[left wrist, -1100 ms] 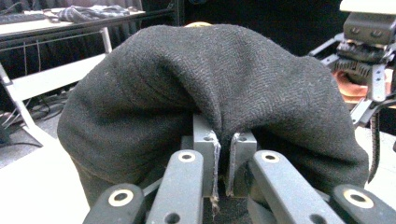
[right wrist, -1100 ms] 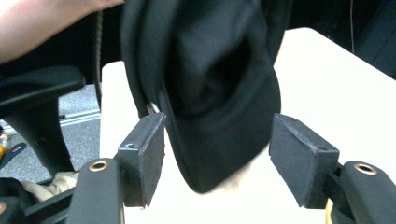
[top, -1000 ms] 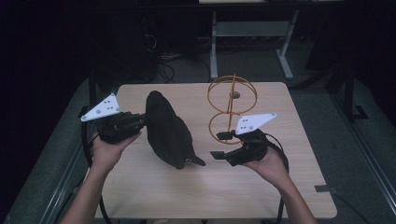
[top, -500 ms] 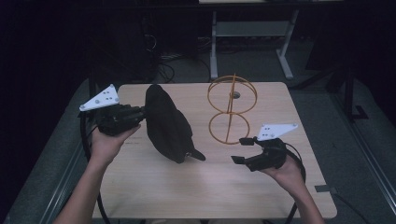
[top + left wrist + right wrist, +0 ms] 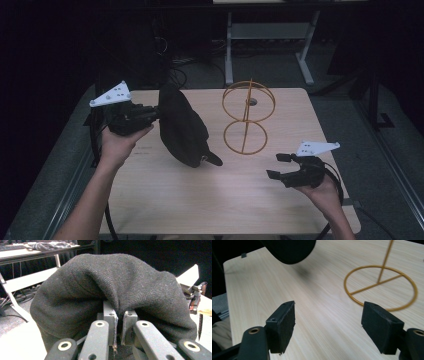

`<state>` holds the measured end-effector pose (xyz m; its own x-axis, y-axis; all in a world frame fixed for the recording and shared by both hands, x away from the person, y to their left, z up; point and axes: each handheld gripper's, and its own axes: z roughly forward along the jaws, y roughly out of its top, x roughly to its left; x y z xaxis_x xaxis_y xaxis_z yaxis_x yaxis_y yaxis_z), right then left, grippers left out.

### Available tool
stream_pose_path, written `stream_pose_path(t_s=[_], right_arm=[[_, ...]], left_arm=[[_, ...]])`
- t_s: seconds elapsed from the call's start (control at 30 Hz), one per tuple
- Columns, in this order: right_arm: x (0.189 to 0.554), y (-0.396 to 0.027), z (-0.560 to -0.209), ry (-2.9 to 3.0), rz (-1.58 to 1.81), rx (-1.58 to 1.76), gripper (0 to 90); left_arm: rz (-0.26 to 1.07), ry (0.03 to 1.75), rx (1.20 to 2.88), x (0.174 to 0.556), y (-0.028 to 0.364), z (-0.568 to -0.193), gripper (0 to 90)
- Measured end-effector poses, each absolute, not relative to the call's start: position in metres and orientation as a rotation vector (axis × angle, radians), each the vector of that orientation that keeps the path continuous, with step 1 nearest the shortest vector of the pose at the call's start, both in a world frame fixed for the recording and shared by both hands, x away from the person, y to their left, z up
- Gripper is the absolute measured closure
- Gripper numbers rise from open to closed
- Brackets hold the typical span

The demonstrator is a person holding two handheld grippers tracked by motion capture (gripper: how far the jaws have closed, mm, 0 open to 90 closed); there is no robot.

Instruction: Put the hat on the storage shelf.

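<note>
I hold a black cap [image 5: 181,127] of coarse woven wool, domed and soft, in my left gripper [image 5: 150,114]; the jaws are clamped nearly together on a fold of its cloth, as the left gripper view [image 5: 119,322] confirms. The cap hangs over the left half of the pale wood-grain table [image 5: 210,210], its brim tip low near the tabletop. Just beside it stands a stand [image 5: 247,117] of thin golden wire: a flat ring base, an upright rod, a round hoop on top. My right gripper [image 5: 278,165] sits spread wide and empty, pads [image 5: 284,325] of matte black foam. Since the earlier frame, this gripper has drawn back from the stand toward the near right edge. No legible writing.
</note>
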<state>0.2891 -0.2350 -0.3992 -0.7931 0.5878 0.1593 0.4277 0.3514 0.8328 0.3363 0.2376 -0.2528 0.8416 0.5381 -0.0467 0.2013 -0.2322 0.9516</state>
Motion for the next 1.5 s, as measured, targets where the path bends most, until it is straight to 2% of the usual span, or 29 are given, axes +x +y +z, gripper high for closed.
stream_pose_path(t_s=[0.4,0.73,1.5], right_arm=[[0.290,-0.258,-0.411,2.398,1.391,1.007,25.5],[0.292,-0.272,-0.420,2.383,1.368,1.057,24.9],[0.289,-0.284,-0.409,2.262,1.490,1.070,24.9]], left_arm=[[0.336,0.555,1.813,0.354,0.228,-0.238,85.3],[0.313,0.538,1.820,0.377,0.206,-0.224,85.3],[0.290,0.468,1.894,0.421,0.134,-0.195,85.3]])
